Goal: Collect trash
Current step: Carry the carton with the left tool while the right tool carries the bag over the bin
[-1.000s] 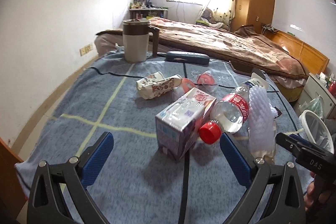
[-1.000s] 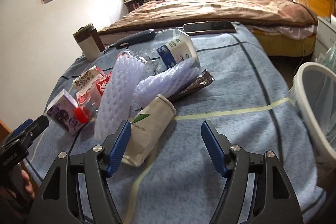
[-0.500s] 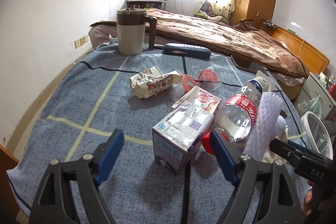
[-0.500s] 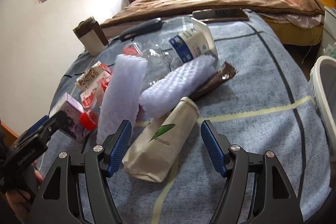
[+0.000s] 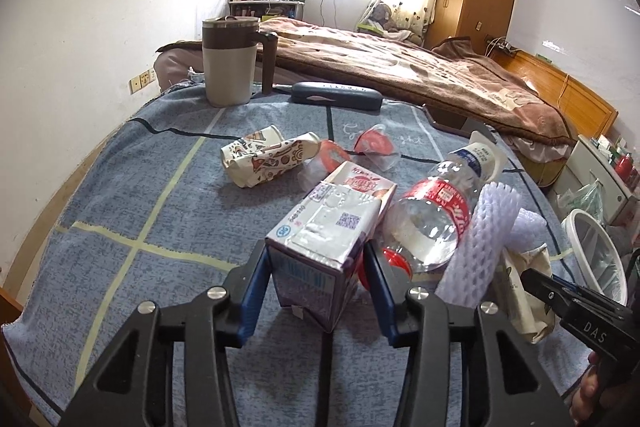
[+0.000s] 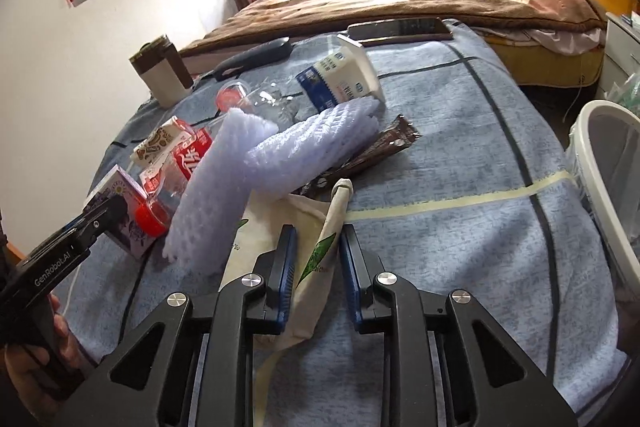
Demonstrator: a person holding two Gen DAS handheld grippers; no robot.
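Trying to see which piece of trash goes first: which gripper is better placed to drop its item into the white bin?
Right gripper: shut on the paper bag, with the white bin on its side.

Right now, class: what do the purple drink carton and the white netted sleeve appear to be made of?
Drink carton: probably coated paperboard; sharp folds, printed faces, shiny foil-like top panel. Netted sleeve: likely soft plastic foam; matte white, open mesh, bends limply over the pile.
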